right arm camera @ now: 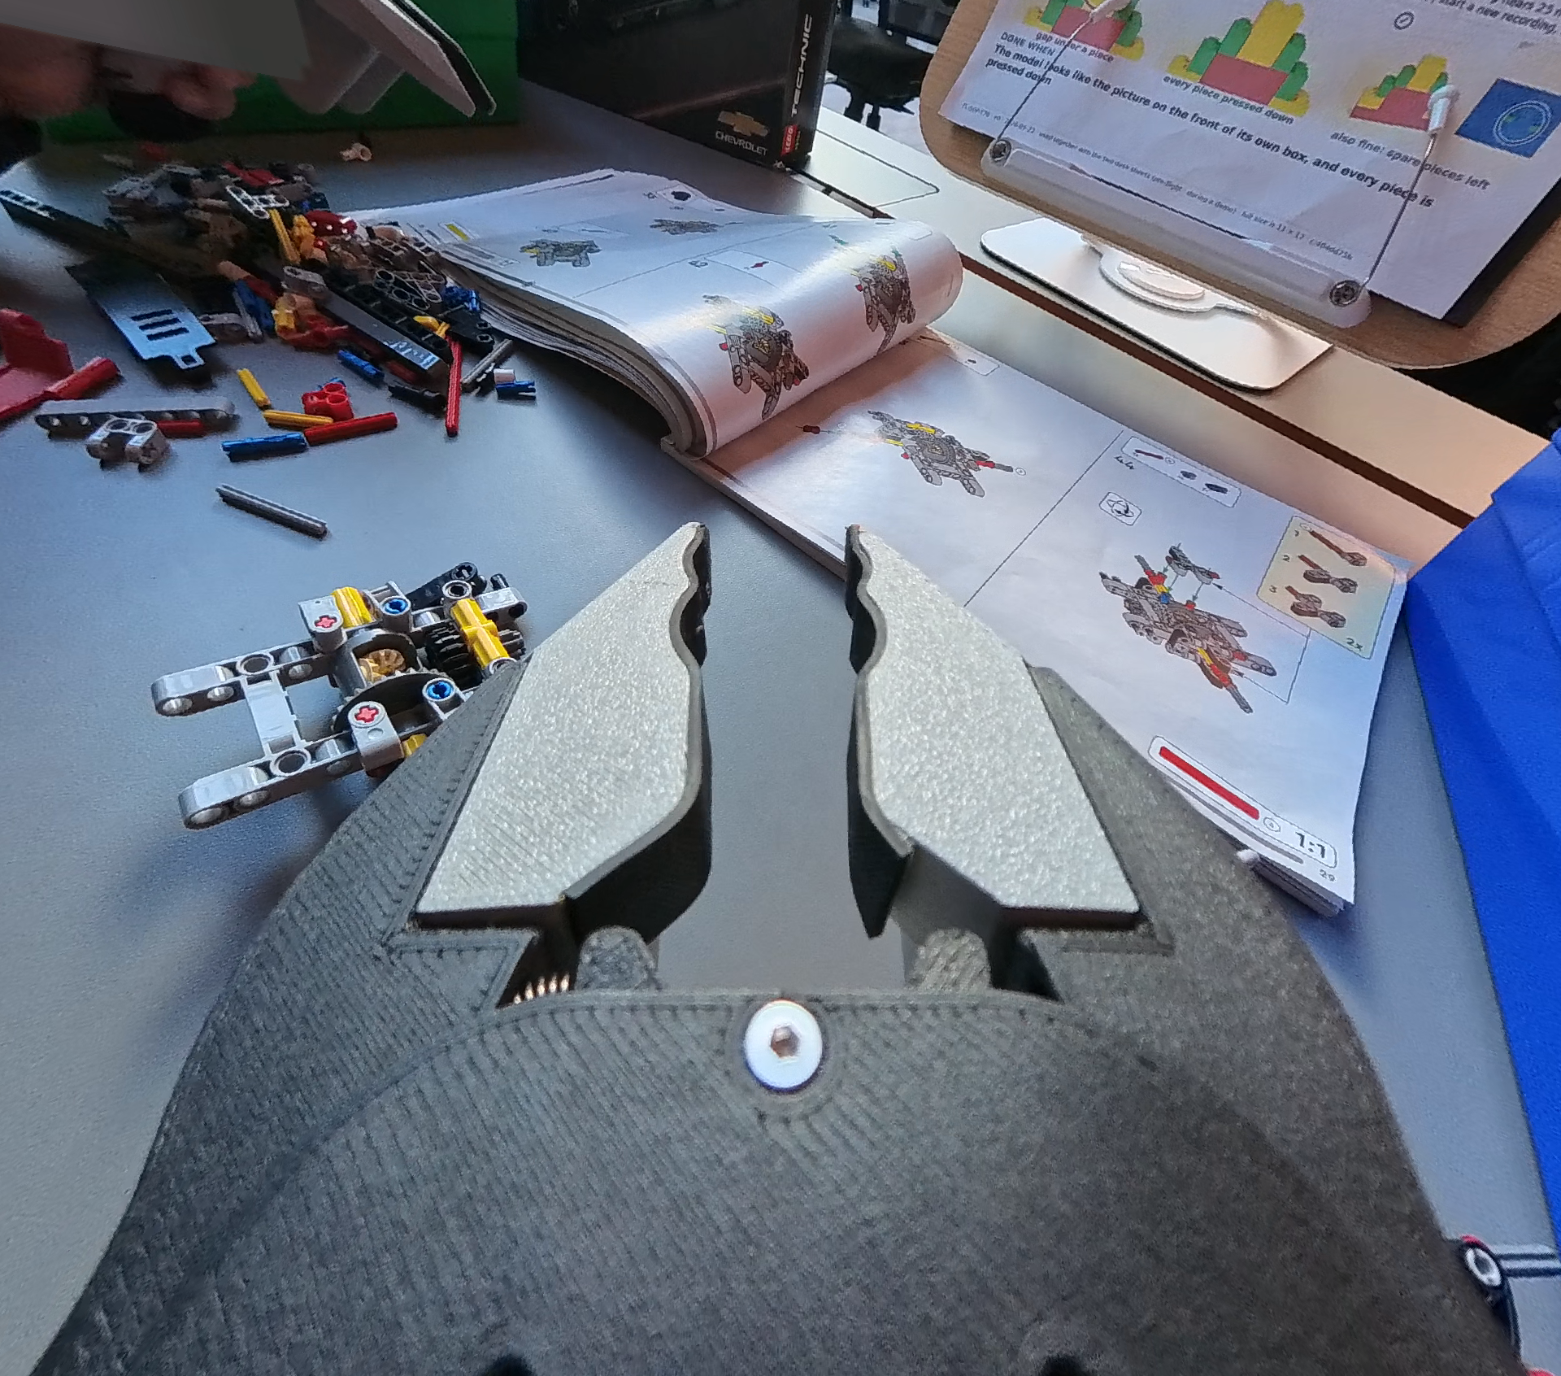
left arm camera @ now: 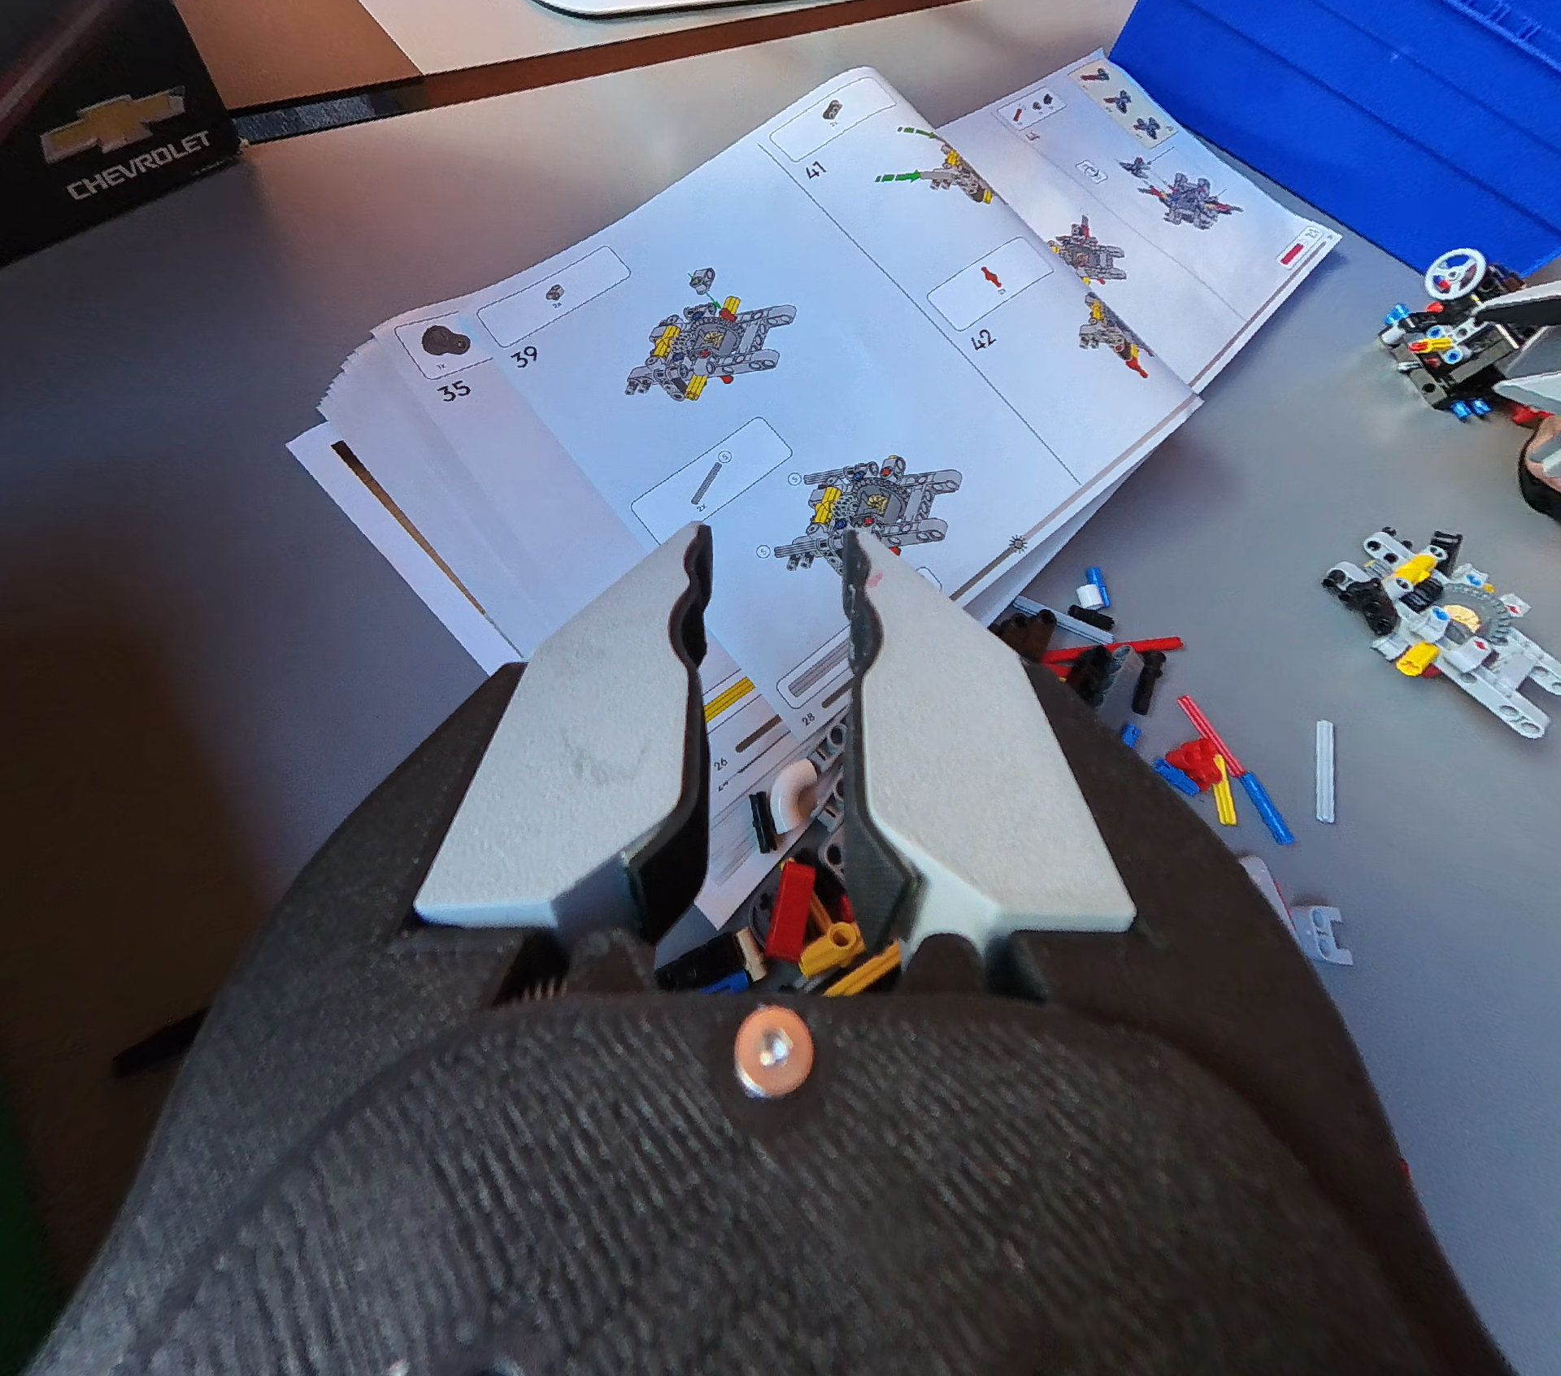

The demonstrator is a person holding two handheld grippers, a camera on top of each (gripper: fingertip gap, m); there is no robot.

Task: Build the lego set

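Grippers first: the left gripper, textured grey fingers with wavy dark pads, hangs part-open and empty over the glossy open instruction booklet; small plastic pins and beams lie heaped beneath it. The right gripper, likewise parted on nothing, hovers above bare grey bench beside a knobbly grey-and-yellow gear assembly. A blue plastic bin stands toward the far right edge.
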